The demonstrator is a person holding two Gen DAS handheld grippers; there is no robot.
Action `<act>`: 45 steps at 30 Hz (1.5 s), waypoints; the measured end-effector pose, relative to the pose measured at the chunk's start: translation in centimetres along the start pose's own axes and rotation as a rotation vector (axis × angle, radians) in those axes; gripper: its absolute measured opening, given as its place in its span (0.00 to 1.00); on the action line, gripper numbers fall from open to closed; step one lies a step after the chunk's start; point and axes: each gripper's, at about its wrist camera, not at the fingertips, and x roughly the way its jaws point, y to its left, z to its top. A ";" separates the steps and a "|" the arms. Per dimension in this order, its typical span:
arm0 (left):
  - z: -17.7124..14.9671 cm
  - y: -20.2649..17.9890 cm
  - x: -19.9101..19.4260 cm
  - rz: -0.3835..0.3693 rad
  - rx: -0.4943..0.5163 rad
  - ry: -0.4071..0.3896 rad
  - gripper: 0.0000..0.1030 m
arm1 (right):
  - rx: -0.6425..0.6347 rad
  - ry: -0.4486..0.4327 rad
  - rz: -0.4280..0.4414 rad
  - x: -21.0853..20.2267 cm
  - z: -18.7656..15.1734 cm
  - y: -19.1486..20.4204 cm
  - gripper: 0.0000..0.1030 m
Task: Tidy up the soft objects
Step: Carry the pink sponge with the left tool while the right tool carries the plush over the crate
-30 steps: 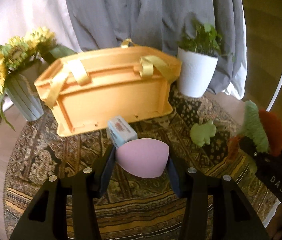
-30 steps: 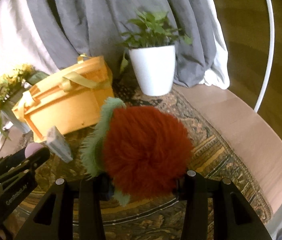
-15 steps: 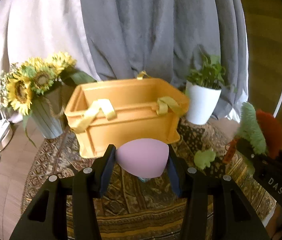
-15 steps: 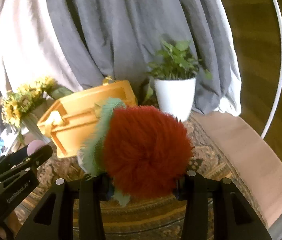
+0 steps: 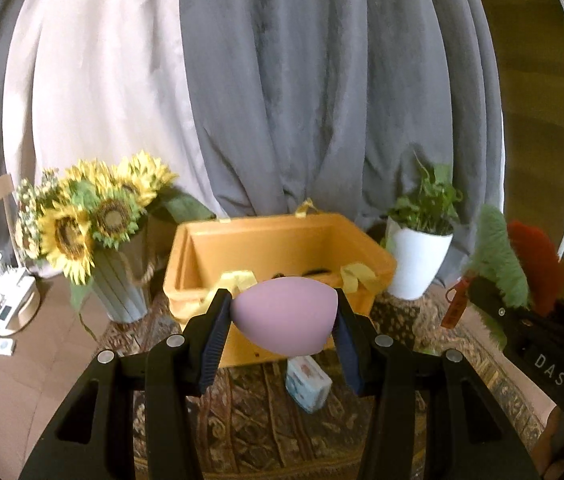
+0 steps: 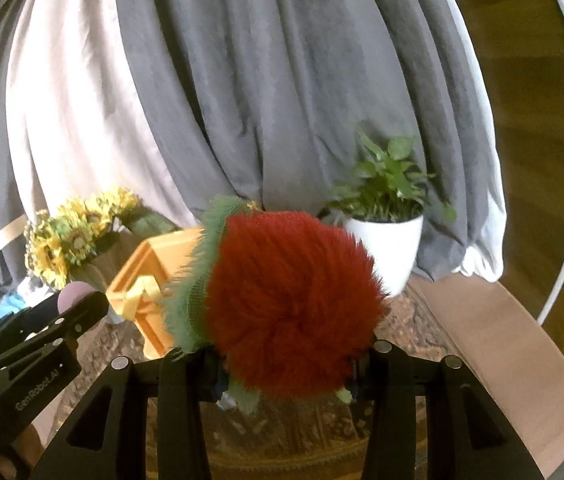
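Observation:
My left gripper is shut on a pink egg-shaped sponge, held in the air in front of the open orange basket with yellow ribbon handles. My right gripper is shut on a fluffy red and green plush toy, also lifted. The plush also shows at the right of the left wrist view. The sponge tip also shows in the right wrist view, with the basket behind it. The plush hides most of the right gripper's fingers.
A white pot with a green plant stands right of the basket; a vase of sunflowers stands left of it. A small blue-white box lies on the patterned rug. Grey curtains hang behind.
Both grippers have risen with their objects. The view now looks down into the open basket, and the small box has dropped below the sponge.

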 end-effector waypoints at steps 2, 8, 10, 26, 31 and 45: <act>0.5 0.3 0.0 0.006 0.000 -0.018 0.47 | -0.003 -0.009 0.008 0.3 0.5 0.3 0.42; 2.1 1.2 0.4 0.022 -0.009 -0.057 0.47 | -0.021 -0.040 0.034 1.3 2.3 1.4 0.42; 2.5 1.5 0.7 0.025 -0.015 -0.065 0.47 | -0.024 -0.045 0.041 1.7 2.7 1.7 0.42; 5.6 3.5 5.9 0.062 -0.027 -0.111 0.47 | -0.078 -0.076 0.088 7.7 7.0 3.5 0.42; 6.3 4.2 8.2 0.078 -0.040 -0.098 0.47 | -0.089 -0.055 0.109 10.6 8.2 3.9 0.42; 6.4 5.4 13.6 0.077 -0.067 0.015 0.47 | -0.120 0.047 0.135 17.7 9.5 4.8 0.43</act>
